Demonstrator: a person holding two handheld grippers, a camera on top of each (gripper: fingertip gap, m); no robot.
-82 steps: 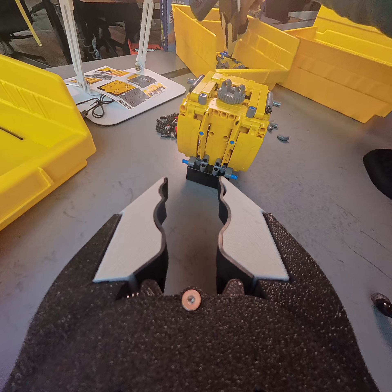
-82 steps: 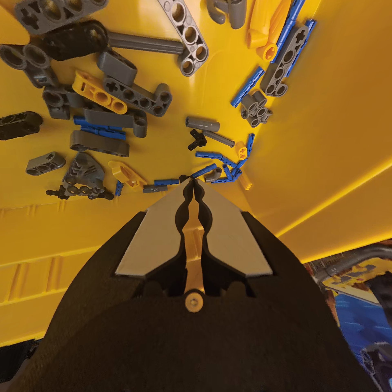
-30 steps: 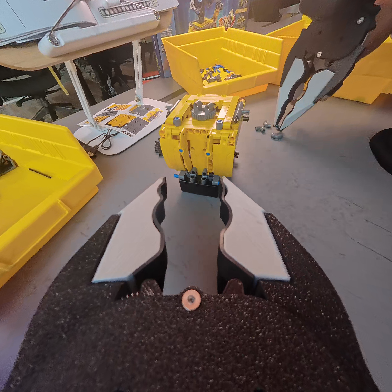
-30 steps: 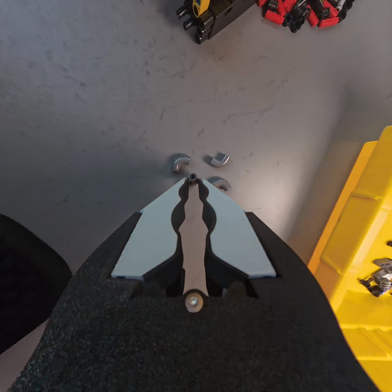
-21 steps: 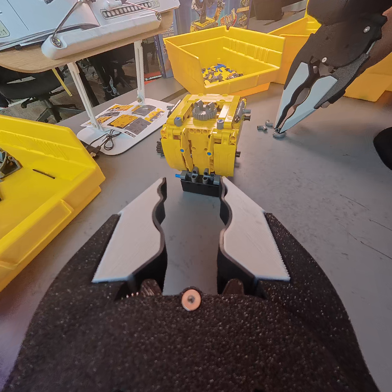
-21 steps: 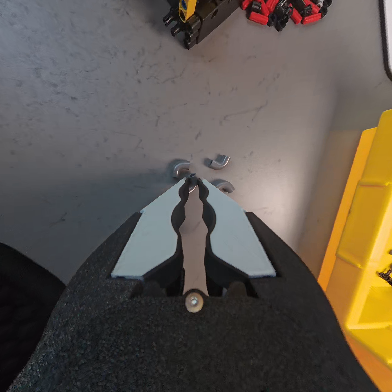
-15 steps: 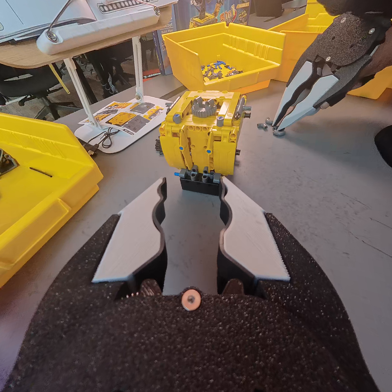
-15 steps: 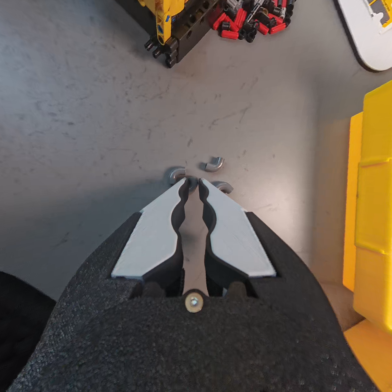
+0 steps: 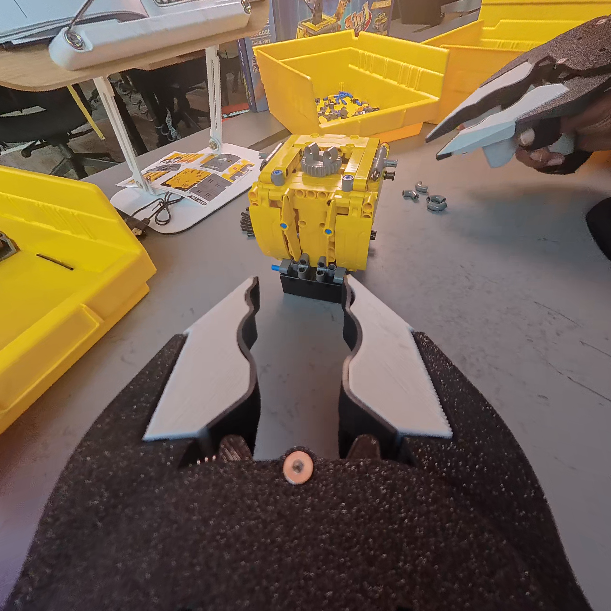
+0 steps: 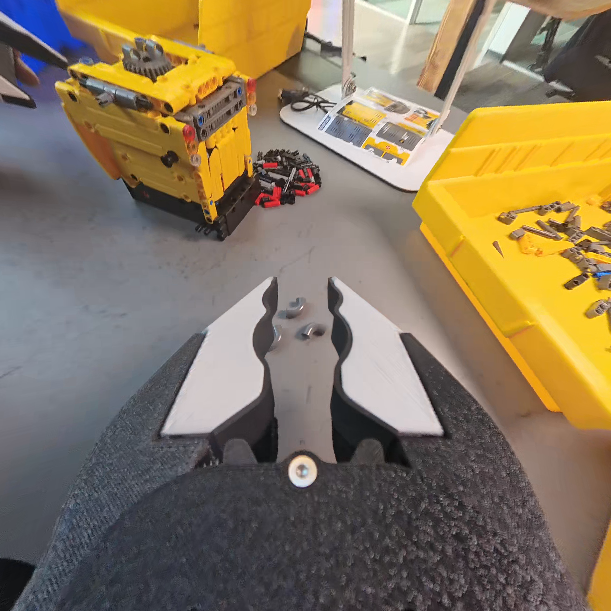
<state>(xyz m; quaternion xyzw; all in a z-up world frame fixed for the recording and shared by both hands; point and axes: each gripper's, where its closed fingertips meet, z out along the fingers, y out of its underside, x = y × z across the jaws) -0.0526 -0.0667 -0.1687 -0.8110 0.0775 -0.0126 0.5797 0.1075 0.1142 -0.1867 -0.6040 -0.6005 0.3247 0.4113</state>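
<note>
A yellow brick-built model [image 9: 312,211] with a grey gear on top stands on a black base [image 9: 310,291] on the grey table. My left gripper [image 9: 300,284] is open and empty, its tips just in front of the base, the right fingertip [image 9: 347,291] beside the base's corner. My right gripper [image 10: 302,282] is open and empty, held above three small grey curved pieces [image 10: 292,307] that lie on the table between its fingers. In the left wrist view it [image 9: 439,145] hangs at the upper right, above those pieces [image 9: 423,196]. The model also shows in the right wrist view [image 10: 158,139].
A pile of red and black pins [image 10: 287,178] lies beside the model. A yellow bin [image 10: 479,264] with loose parts is at the right; another yellow bin [image 9: 66,281] is at the left. A white stand base [image 9: 185,218] holds a printed sheet. More yellow bins [image 9: 396,82] stand behind.
My right gripper came out of the parts bin shut on a small dark pin, came down at the grey pieces, then opened and drew back and up. The left gripper stayed open.
</note>
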